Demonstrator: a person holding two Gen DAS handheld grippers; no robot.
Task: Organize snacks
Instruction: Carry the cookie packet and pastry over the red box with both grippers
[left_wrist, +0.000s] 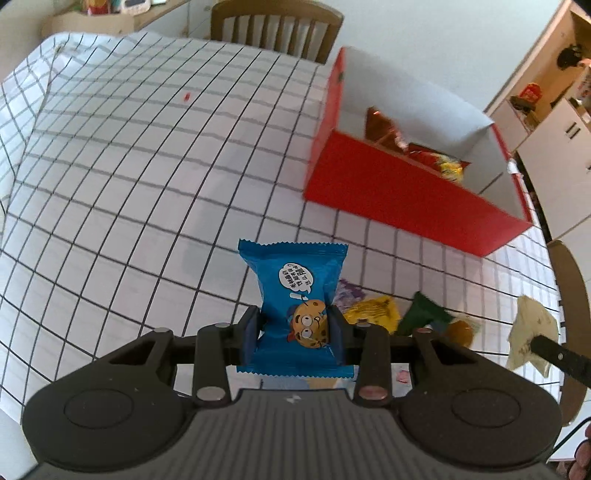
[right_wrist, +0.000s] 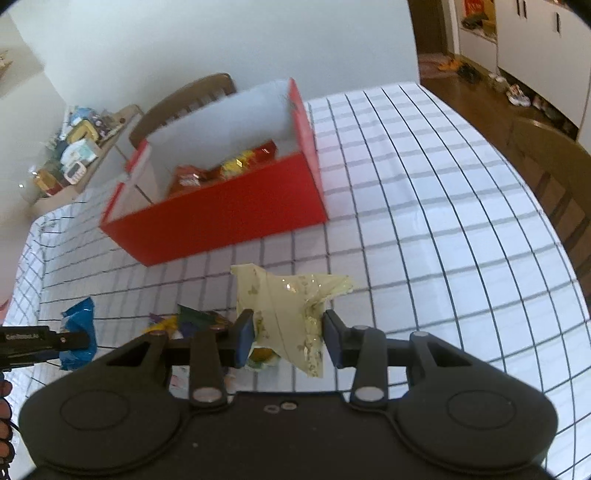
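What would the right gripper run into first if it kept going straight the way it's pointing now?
Probably the near red wall of the red box. The right gripper, shut on the pale green packet, points across bare checked tablecloth toward it, though height and depth are unclear.

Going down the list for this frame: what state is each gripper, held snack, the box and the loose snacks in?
Left hand-held gripper: shut on the blue snack packet, lifted off the table.
Right hand-held gripper: shut on the pale green snack packet, crumpled, lifted off the table.
Red box: open-topped, some snacks already inside.
Loose snacks: lying on the checked tablecloth, not yet boxed.
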